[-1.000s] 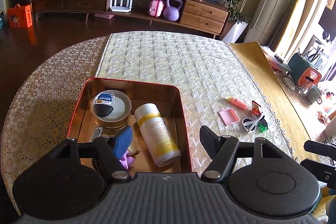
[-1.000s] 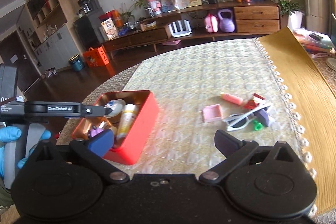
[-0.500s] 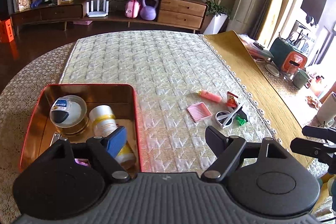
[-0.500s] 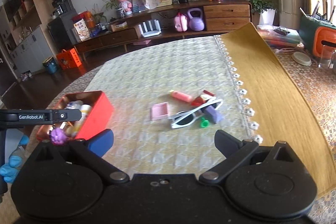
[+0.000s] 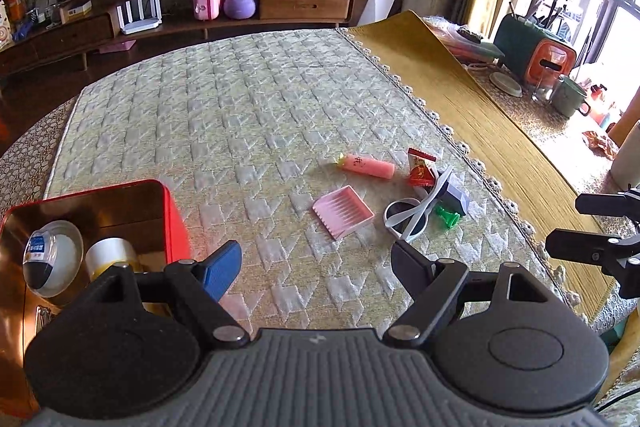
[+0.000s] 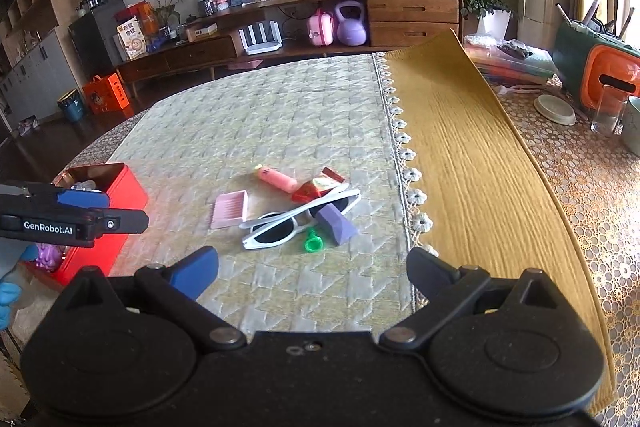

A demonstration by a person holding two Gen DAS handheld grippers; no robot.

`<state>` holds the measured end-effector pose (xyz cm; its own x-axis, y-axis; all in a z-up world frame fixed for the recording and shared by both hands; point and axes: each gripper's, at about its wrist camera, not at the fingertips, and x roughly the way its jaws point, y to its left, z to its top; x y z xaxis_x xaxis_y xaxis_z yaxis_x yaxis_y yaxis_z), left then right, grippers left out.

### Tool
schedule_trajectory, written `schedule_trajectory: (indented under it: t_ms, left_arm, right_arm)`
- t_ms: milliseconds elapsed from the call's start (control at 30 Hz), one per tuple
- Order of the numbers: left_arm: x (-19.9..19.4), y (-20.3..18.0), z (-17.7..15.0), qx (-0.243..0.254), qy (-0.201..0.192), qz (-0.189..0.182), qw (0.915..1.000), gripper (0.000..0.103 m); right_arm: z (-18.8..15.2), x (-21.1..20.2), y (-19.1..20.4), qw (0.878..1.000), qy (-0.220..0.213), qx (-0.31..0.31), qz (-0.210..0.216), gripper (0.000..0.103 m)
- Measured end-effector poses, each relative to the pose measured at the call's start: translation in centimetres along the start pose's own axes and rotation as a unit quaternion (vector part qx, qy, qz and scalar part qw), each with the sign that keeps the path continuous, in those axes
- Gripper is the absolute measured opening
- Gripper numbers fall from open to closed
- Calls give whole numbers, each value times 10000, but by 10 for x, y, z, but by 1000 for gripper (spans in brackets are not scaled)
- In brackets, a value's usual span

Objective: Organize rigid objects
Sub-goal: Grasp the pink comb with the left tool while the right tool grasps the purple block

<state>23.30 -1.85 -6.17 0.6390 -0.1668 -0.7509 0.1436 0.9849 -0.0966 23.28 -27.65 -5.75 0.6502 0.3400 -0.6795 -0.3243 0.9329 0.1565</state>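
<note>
The red tin sits low and to the left of the left gripper, already holding a round can, a white bottle and, seen from the right view, a small purple toy; that part of the sorting looks done. What is left lies in a loose cluster on the quilted mat, ahead of both grippers: a pink comb straight ahead of the left gripper, a pink tube beyond it, and further right a red wrapper, white sunglasses, a purple wedge partly under the glasses' arm, and a green cap just beside them. The left gripper's jaws have just been opening and now stand wide apart with nothing between them. The right gripper is likewise spread and empty, with the sunglasses and cap directly ahead of it and the comb ahead and to its left. I judge the task roughly a third to half done: six small things remain outside the tin, and the next pick seems to be from this cluster, the comb being the closest to the left gripper.
</note>
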Motion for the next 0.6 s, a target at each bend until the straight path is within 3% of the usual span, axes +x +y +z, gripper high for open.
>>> schedule_trajectory:
  t_ms: [233,333,600]
  left_arm:
    - [33,-12,10,12,187,21,9998,82]
    - [48,-14,12,-46,295,77,9995,82]
    - [80,-16,19,-570,415,230,9972,82]
  right_arm:
    - [4,24,-13,9998,130,-130,24,94]
    - [6,34,-21,9998,157,-104,14,87]
    - [6,56,-24,9992,261,-303,57,75]
